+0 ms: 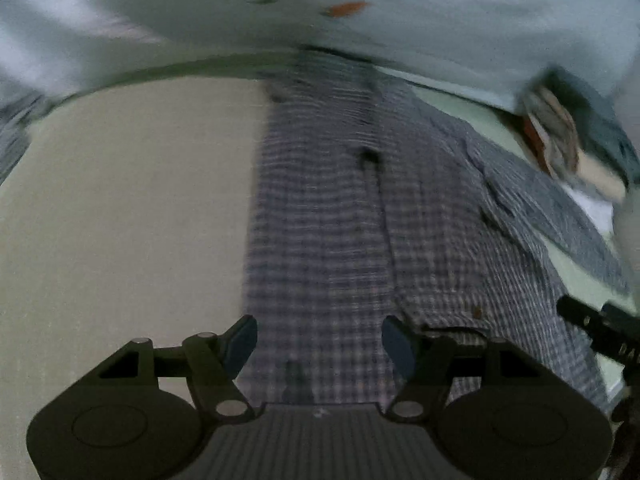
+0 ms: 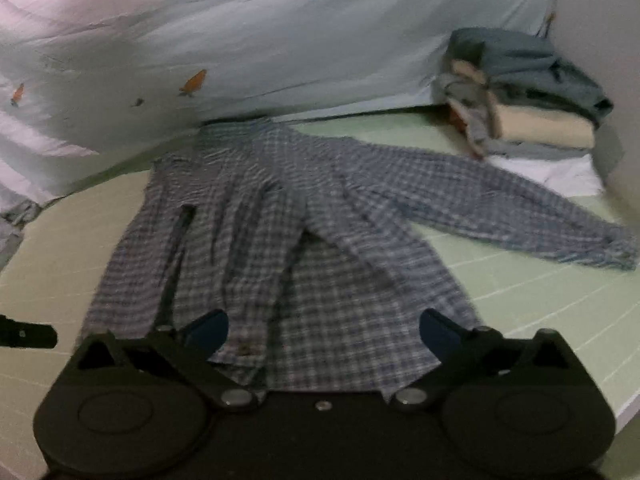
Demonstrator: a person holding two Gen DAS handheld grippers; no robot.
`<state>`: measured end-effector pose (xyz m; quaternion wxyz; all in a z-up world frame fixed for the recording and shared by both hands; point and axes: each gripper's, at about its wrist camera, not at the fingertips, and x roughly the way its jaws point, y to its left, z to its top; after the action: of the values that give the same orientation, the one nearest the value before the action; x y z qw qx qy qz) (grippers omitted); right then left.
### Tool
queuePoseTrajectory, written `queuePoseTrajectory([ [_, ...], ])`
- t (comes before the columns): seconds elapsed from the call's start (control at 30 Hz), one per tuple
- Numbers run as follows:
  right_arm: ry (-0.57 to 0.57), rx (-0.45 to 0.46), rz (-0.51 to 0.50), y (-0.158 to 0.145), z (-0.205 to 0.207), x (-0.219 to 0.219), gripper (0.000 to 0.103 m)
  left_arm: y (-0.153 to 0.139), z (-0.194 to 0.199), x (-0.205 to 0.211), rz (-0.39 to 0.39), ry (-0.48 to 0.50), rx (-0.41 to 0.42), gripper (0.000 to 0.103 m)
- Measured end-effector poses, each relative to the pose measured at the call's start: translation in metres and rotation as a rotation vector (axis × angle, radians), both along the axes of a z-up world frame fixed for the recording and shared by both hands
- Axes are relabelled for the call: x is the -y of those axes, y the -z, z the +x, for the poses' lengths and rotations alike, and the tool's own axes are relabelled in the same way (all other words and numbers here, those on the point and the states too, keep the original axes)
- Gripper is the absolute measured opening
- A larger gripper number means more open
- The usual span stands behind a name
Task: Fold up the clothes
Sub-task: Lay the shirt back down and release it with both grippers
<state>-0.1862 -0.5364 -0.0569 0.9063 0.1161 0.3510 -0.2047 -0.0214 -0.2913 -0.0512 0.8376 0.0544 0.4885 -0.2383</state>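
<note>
A blue-and-white plaid shirt [image 2: 280,216] lies flat on the pale green bed sheet [image 2: 520,280]. Its left side is folded in over the body, and its right sleeve [image 2: 500,208] stretches out to the right. My right gripper [image 2: 323,330] is open and empty over the shirt's bottom hem. My left gripper [image 1: 319,344] is open and empty over the hem near the shirt's left edge; the shirt [image 1: 340,220] runs away ahead of it. The right gripper's tip [image 1: 592,328] shows at the right edge of the left wrist view.
A pale blue duvet [image 2: 260,40] with small orange prints lies bunched along the far side. A stack of folded clothes [image 2: 528,92] sits at the back right, beside a wall. The bed's edge [image 2: 624,404] runs at the near right.
</note>
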Motion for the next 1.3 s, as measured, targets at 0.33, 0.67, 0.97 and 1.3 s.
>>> queuePoseTrajectory([
  [0.33,-0.043,-0.116,0.007,0.050,0.007,0.074,0.103,0.033,-0.034,0.064,-0.092,-0.166,-0.008,0.051],
  [0.67,-0.163,-0.091,-0.010,0.083,0.011,0.103,0.103,0.049,-0.045,0.088,-0.069,-0.250,0.050,0.044],
  [0.97,-0.125,-0.022,-0.046,0.094,0.006,0.101,0.103,0.065,-0.030,0.090,-0.049,-0.115,0.059,0.043],
  [1.3,-0.117,-0.073,-0.025,0.090,0.021,0.107,0.103,0.065,-0.034,0.102,-0.006,-0.138,0.086,0.035],
])
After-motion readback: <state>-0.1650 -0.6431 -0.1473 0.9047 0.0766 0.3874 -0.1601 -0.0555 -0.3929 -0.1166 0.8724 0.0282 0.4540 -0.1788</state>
